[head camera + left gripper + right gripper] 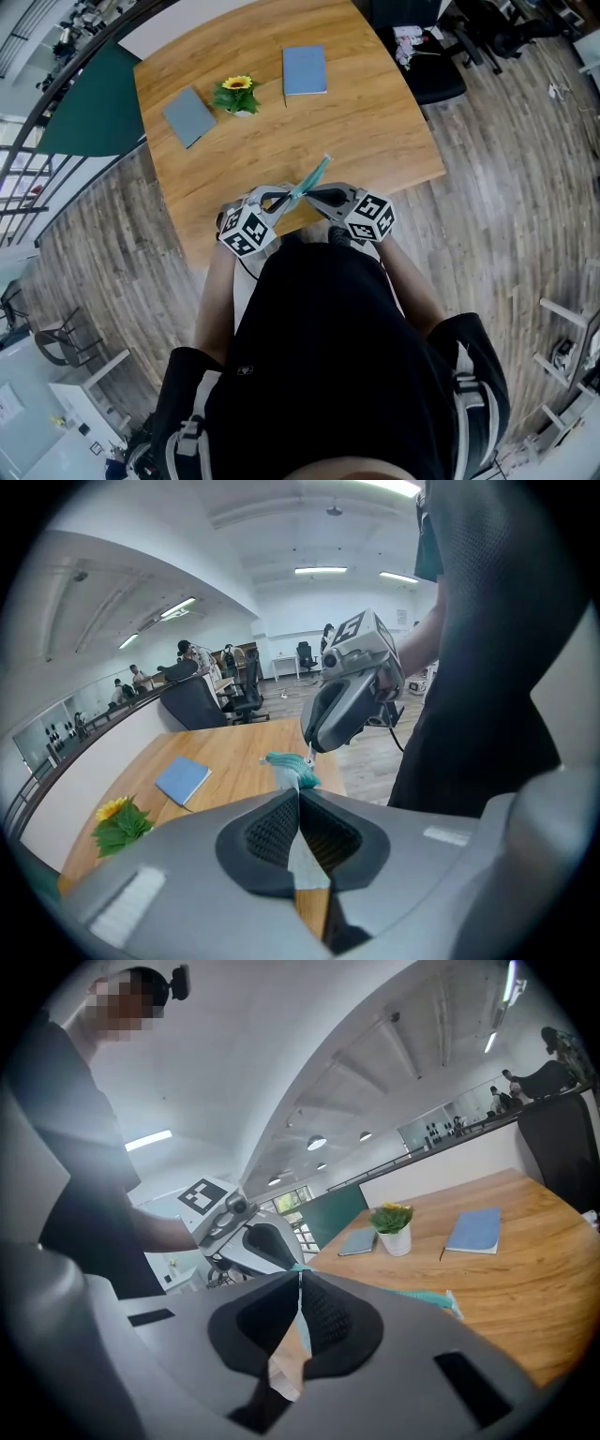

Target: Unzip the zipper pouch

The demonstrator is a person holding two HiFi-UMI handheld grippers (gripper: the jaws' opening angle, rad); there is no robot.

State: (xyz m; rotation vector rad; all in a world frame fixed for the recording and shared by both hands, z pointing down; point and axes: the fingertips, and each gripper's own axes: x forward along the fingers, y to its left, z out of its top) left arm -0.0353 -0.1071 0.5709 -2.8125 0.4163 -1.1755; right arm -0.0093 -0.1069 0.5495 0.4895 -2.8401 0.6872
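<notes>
A teal zipper pouch (309, 178) hangs edge-on over the near edge of the wooden table (375, 131), held between both grippers. My left gripper (284, 198) is shut on the pouch's end; in the left gripper view its jaws (299, 794) pinch pale fabric, with the teal pouch (291, 769) just beyond. My right gripper (310, 195) faces it from the right. In the left gripper view its tip (310, 750) is shut on the small silvery zipper pull at the pouch's top. In the right gripper view the jaws (300, 1277) are closed, and the teal pouch (427, 1296) shows to their right.
A blue notebook (305, 70), a grey-blue notebook (188, 116) and a small potted sunflower (237, 95) lie toward the table's far side. A black office chair (422, 56) stands at the far right corner. A dark green partition (98, 103) borders the table's left.
</notes>
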